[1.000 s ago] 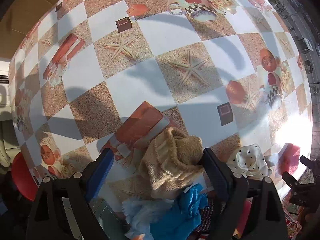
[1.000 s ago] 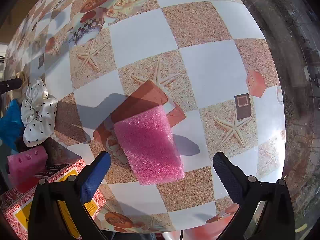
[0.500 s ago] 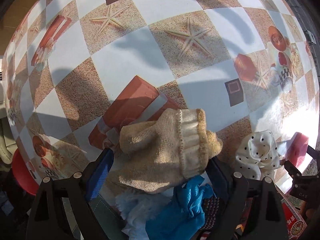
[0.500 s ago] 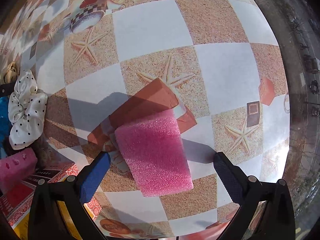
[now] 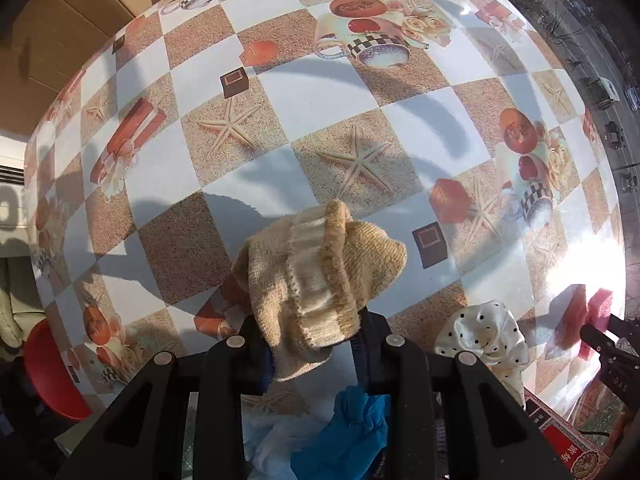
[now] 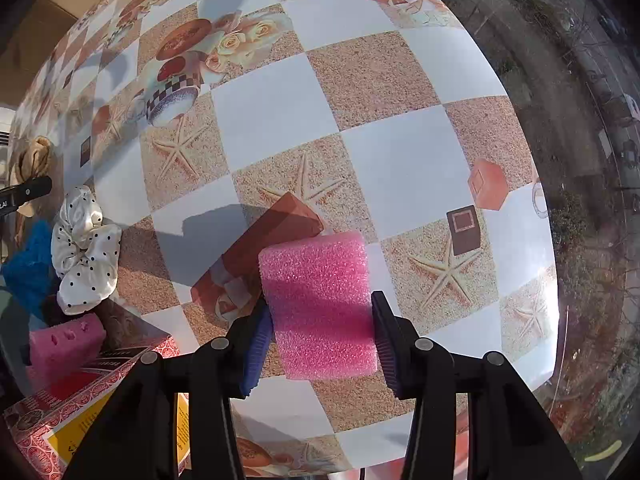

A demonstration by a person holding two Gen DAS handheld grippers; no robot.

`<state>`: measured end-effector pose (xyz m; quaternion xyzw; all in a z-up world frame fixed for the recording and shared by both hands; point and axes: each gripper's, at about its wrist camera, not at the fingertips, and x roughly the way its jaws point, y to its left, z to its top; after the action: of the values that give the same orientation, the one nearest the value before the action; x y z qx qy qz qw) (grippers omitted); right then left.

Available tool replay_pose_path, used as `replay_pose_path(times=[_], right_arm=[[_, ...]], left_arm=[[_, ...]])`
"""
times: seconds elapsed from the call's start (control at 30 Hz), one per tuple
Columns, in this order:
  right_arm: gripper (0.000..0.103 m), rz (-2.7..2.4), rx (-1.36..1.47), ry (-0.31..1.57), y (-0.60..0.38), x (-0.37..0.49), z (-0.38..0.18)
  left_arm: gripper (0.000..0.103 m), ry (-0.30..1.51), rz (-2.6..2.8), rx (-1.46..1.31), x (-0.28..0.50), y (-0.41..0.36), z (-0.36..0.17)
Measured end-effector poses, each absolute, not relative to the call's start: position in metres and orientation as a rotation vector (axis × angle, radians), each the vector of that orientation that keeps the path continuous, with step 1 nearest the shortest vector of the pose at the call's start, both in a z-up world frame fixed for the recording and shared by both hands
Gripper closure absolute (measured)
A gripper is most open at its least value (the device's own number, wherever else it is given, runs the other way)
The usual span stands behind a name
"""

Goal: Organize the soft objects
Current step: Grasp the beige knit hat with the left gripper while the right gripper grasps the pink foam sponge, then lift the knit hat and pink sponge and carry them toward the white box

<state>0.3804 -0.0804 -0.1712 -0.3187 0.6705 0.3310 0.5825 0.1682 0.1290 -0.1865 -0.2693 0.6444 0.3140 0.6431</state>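
Your left tool [image 5: 312,350] closing, pads on beige knit sock [image 5: 320,272] above table [image 5: 320,88] | right tool [image 6: 320,340] closing, pads squeezing pink foam block [image 6: 320,300] | polka-dot scrunchie [image 6: 86,250] beside blue cloth [image 5: 348,428]

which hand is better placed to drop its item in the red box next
Right, probably: the red box lies just beside the right gripper, closing on the pink foam block. The left gripper, closing on the beige glove, sits farther away.
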Motion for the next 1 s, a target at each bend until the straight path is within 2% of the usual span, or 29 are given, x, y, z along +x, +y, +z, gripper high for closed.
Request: replay_pose_path(times=[0.43,0.67,1.0], right_arm=[[0.054,0.753,-0.569,1.581,-0.114,0.383,-0.113],[0.054,0.718,-0.509,1.559,-0.139,0.376,-0.098],[0.054,0.632,-0.465,1.548,-0.185,0.365,-0.078]], left_arm=[[0.069,1.283,0.629,-0.412,0.22,0.097,-0.081],[0.069,1.227,0.476,-0.315,0.26,0.034,-0.049],[0.069,1.157,0.229,-0.219,0.276,-0.067,-0.001]])
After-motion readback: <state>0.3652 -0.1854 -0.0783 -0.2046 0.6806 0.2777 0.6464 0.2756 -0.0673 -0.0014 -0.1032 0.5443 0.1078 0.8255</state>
